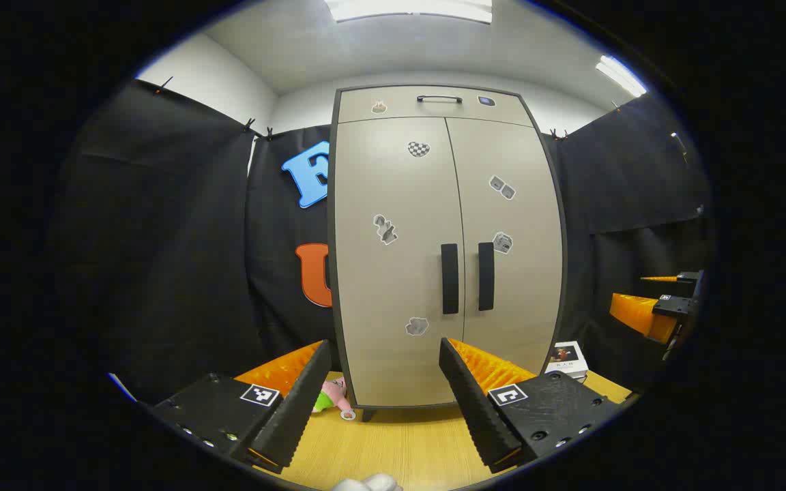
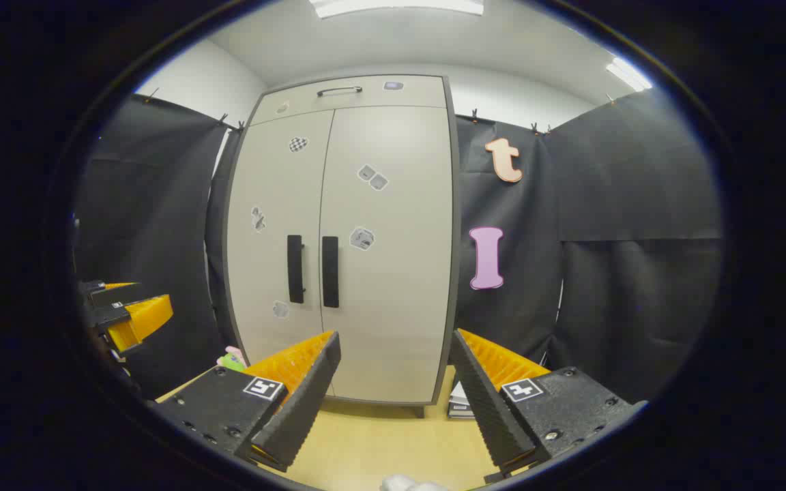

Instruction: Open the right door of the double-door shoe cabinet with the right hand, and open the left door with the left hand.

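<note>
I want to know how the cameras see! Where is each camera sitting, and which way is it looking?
Left gripper view: rides on the left gripper, facing the closed shoe cabinet; its own open fingers show below, the right gripper off to the side.
Right gripper view: rides on the right gripper, facing the cabinet's right door; open fingers below.
Both share the cabinet, its two handles and the wooden table.
</note>
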A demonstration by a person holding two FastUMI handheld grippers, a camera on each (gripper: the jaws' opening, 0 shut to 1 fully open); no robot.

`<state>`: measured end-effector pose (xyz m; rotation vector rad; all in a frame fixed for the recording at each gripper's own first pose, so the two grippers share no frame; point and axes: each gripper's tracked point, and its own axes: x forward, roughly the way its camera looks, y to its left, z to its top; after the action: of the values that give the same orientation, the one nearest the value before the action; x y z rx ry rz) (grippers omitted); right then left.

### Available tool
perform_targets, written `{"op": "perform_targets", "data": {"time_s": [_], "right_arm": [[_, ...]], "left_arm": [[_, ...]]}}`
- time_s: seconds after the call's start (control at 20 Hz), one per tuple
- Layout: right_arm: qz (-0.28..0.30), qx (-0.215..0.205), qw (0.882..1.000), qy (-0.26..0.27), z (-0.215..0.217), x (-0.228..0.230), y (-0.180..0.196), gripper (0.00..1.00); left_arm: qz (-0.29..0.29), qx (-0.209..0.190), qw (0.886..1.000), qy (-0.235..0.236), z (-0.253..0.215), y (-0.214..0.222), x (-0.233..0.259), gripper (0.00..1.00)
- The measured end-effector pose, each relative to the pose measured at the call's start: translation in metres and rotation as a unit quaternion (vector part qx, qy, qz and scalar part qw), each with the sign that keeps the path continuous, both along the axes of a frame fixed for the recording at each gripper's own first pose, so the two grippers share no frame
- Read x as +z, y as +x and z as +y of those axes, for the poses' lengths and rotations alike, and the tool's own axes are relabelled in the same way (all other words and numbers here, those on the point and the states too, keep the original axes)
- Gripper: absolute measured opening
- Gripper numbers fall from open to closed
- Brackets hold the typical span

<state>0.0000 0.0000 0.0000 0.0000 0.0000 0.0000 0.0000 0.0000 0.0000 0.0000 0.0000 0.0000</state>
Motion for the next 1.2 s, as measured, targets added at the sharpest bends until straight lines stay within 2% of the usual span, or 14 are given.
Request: {"op": "perform_targets", "data": {"time_s": [0.85, 1.2], "right_arm": [[0.003, 0.001, 1.000, -0.001, 0.002, -0.001, -0.014, 1.00], [0.011, -0.002, 1.000, -0.010, 0.016, 0.000, 0.015, 1.00]], "left_arm": [[-0.003, 0.011, 1.000, 0.001, 0.009, -0.027, 0.000, 0.95], [-0.003, 0.015, 1.000, 0.003, 0.014, -0.033, 0.000, 0.95]]}}
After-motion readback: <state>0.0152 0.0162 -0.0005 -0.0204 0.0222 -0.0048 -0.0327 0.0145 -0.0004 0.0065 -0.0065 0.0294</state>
